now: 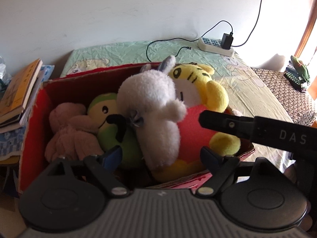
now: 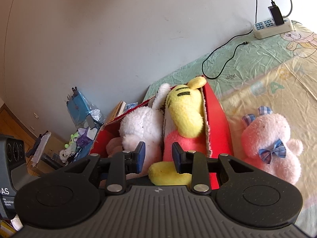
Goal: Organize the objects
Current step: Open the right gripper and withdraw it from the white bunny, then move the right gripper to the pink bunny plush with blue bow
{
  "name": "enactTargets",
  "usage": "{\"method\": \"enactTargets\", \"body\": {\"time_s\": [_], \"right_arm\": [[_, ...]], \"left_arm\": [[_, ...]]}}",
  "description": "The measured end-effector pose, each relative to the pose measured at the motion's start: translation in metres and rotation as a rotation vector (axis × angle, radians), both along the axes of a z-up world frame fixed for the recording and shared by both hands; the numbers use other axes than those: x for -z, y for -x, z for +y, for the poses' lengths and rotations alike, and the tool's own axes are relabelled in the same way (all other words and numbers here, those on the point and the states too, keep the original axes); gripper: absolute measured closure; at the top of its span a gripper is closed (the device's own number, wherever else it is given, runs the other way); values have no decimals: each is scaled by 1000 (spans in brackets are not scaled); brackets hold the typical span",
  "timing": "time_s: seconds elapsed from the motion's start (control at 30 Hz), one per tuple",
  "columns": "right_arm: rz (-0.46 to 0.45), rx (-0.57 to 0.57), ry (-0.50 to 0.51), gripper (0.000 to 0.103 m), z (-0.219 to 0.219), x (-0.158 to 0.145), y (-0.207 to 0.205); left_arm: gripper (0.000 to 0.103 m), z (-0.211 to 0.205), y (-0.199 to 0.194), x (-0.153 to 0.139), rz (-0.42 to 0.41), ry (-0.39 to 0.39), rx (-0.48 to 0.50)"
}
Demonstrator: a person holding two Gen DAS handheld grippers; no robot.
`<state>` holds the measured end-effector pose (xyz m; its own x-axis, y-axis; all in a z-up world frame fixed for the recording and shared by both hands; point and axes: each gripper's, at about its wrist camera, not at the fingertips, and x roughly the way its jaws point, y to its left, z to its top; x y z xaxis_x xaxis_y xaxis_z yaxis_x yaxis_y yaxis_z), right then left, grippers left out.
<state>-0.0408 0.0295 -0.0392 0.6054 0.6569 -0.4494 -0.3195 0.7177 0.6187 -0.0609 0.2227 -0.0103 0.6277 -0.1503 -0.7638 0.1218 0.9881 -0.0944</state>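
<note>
Packed nearly full: red cardboard box (image 1: 31, 119) with white plush rabbit (image 1: 156, 107), yellow tiger plush (image 1: 200, 91), green plush (image 1: 115, 130) and dusty-pink plush (image 1: 67, 130) pressed together. Free only along the back wall inside. Open bedsheet (image 2: 267, 83) right of box, apart from pink plush pig (image 2: 271, 144), white power strip (image 2: 273, 27) and black cable (image 2: 223, 63).

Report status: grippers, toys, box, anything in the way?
Left gripper open over red box, nothing held. Right gripper jaws narrow, empty. White plush, yellow tiger boxed; pink plush outside on bed. Path clear.
</note>
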Motion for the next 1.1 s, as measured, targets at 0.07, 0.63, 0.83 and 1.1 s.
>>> {"method": "enactTargets", "body": {"time_s": [0.07, 0.63, 0.83, 1.1], "right_arm": [[3, -5, -10, 71, -5, 0, 0], [5, -41, -107, 63, -73, -2, 7], [34, 14, -67, 63, -107, 10, -1], [129, 37, -2, 62, -141, 43, -18]], "left_arm": [[16, -4, 1, -1, -2, -8, -10], [17, -34, 16, -14, -17, -42, -118], [17, -50, 25, -29, -74, -18, -108], [19, -98, 31, -34, -112, 70, 12]]}}
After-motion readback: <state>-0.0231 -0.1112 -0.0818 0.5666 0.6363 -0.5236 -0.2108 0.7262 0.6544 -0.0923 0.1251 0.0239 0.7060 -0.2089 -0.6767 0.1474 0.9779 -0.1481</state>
